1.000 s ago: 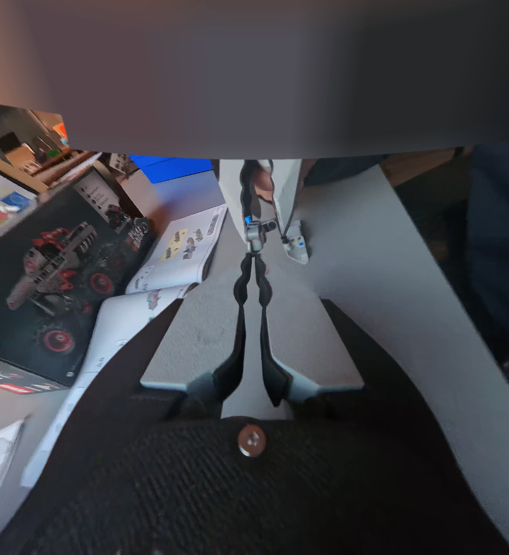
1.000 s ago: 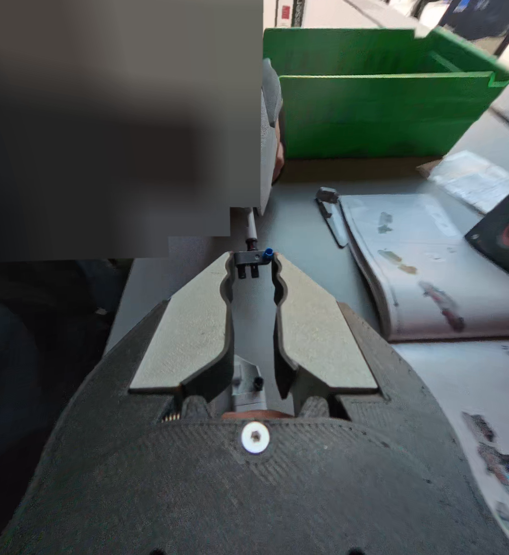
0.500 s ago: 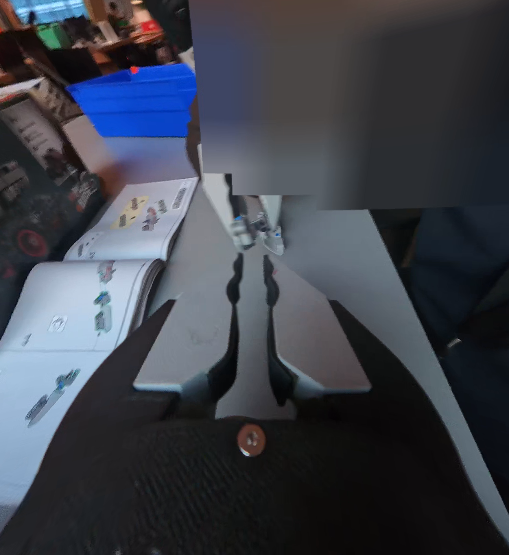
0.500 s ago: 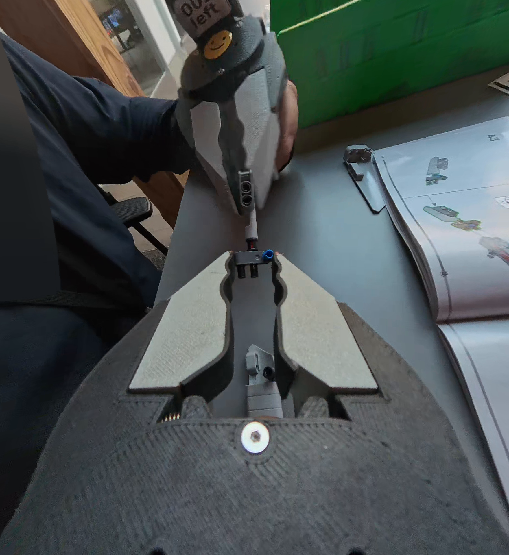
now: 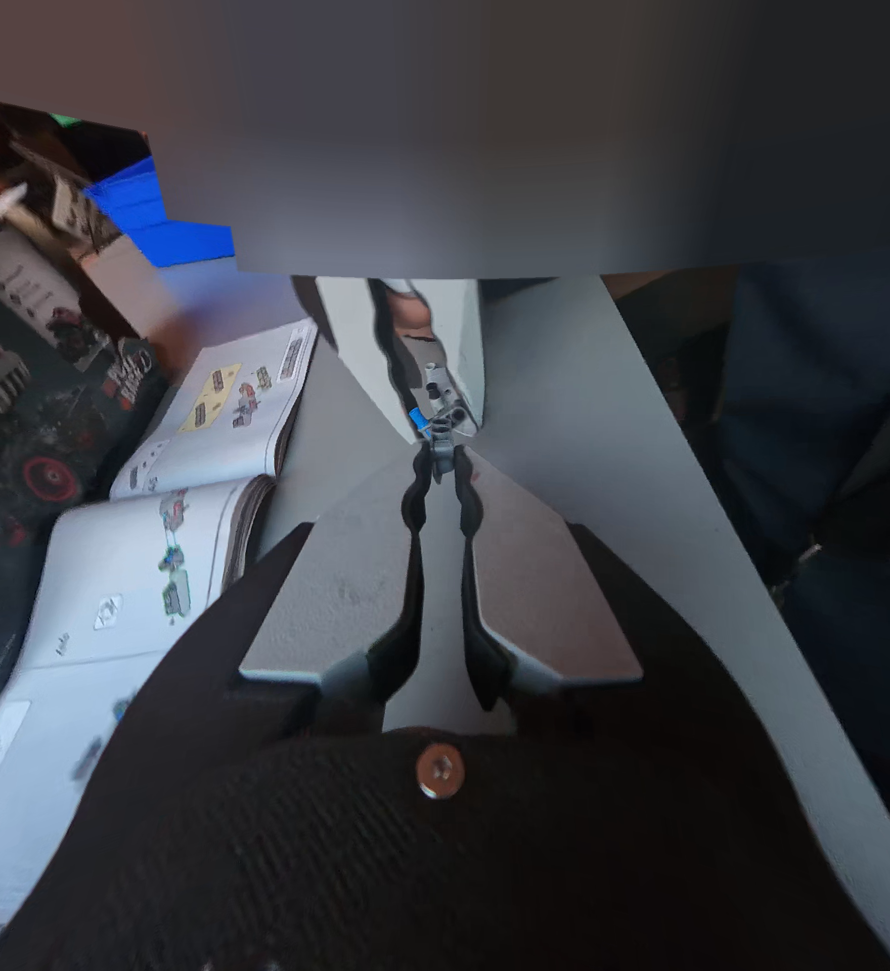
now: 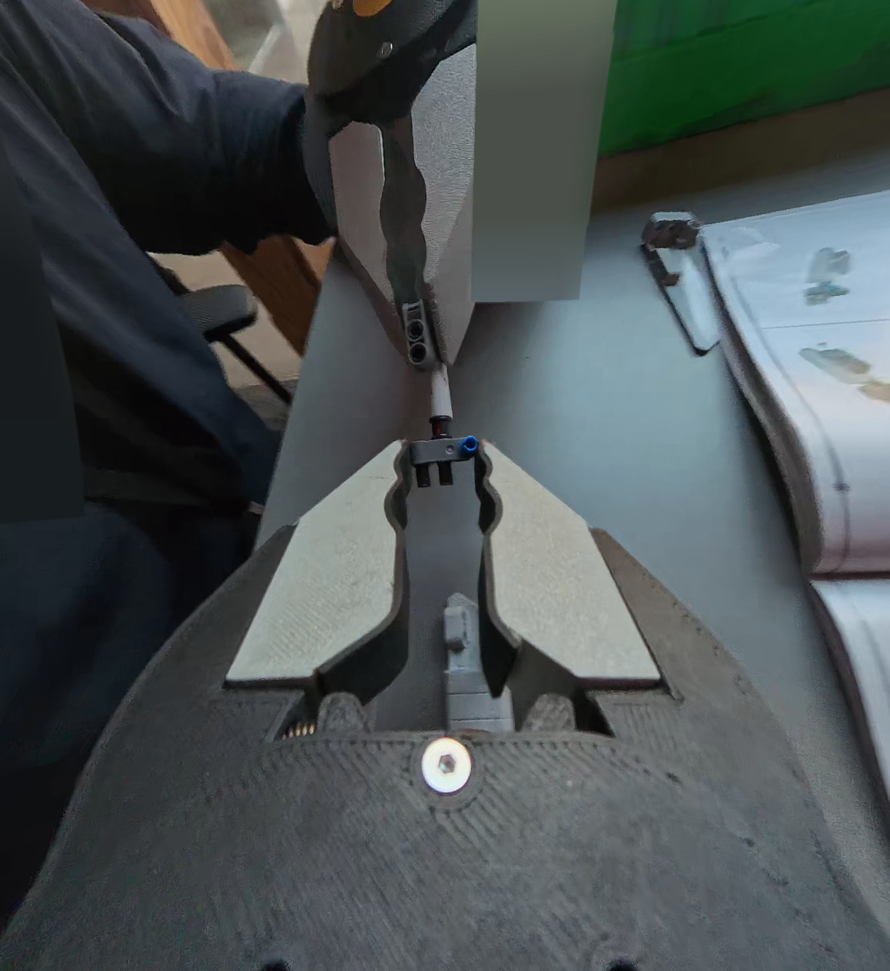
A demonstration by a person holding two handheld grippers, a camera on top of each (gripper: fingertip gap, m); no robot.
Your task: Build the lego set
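My right gripper is shut on a small grey connector with a blue pin at one end and two black pins pointing back. My left gripper faces it tip to tip and is shut on a grey beam with two holes; the beam also shows in the left wrist view. A white axle sticks out of the beam and its dark end meets the connector. The connector's blue pin shows in the left wrist view. Both grippers hang over the grey table.
An open instruction booklet lies right of the right gripper, with a grey lego part beside it. Another grey part lies under the right gripper. A set box, blue bin and green bin stand around. A person's dark sleeve lies past the table edge. The tips of both grippers are at nearly the same place.
Both grippers stay tip to tip on their pieces, with the axle at the connector. The pair has swung over the table, so the booklet and bins have shifted in both views.
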